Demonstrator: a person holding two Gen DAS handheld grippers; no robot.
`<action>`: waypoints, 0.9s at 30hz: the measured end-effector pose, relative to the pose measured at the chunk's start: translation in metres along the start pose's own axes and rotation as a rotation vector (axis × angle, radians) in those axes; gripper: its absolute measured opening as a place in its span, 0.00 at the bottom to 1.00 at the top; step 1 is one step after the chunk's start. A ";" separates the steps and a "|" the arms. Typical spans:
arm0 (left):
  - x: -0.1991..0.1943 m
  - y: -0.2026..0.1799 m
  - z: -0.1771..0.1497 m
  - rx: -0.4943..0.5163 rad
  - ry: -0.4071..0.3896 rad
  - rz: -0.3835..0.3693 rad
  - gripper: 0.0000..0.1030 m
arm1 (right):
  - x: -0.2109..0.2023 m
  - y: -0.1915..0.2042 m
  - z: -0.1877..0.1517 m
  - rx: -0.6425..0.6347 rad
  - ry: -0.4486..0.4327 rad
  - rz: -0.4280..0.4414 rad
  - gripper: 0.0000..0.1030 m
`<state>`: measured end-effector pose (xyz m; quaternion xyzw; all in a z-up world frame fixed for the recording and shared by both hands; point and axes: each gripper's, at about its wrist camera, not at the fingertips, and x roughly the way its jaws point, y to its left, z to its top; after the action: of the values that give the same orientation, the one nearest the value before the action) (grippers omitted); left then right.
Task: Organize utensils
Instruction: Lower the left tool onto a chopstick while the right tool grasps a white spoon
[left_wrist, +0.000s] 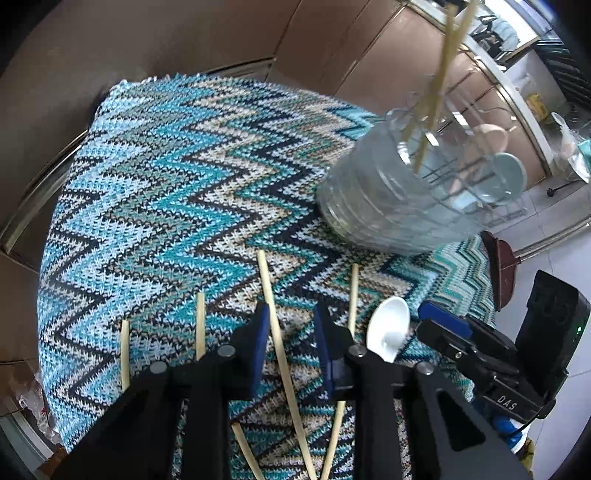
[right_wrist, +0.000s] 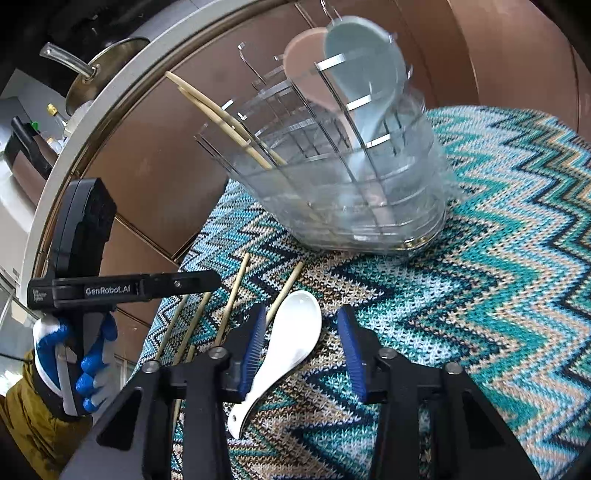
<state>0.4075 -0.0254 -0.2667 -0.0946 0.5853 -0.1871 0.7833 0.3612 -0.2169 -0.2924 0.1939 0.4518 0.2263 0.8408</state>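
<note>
Both grippers poised over loose utensils, picking not yet made.

Left view: left gripper (left_wrist: 291, 328) released, straddling a chopstick (left_wrist: 275, 332) at lower centre; holder (left_wrist: 406, 192) upper right.
Right view: right gripper (right_wrist: 301, 343) released around the white spoon (right_wrist: 291, 339); next, probably clench and lift.

Both tools are black with blue ribbed pads (right_wrist: 252, 345) and silver screws; one reads "GenRobot.AI". A blue-and-white glove (right_wrist: 74, 354) meets a mustard sleeve (right_wrist: 33, 424).
</note>
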 end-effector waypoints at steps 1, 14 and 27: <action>0.002 0.000 0.001 0.000 0.006 0.008 0.22 | 0.003 -0.002 0.000 0.002 0.006 -0.001 0.35; 0.034 -0.003 0.005 -0.004 0.070 0.041 0.14 | 0.030 -0.008 0.007 -0.002 0.062 0.030 0.24; 0.003 -0.014 -0.017 0.014 -0.048 0.040 0.05 | -0.003 0.003 -0.007 -0.040 -0.021 -0.001 0.05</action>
<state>0.3897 -0.0379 -0.2699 -0.0820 0.5666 -0.1730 0.8014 0.3527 -0.2156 -0.2925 0.1794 0.4387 0.2330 0.8492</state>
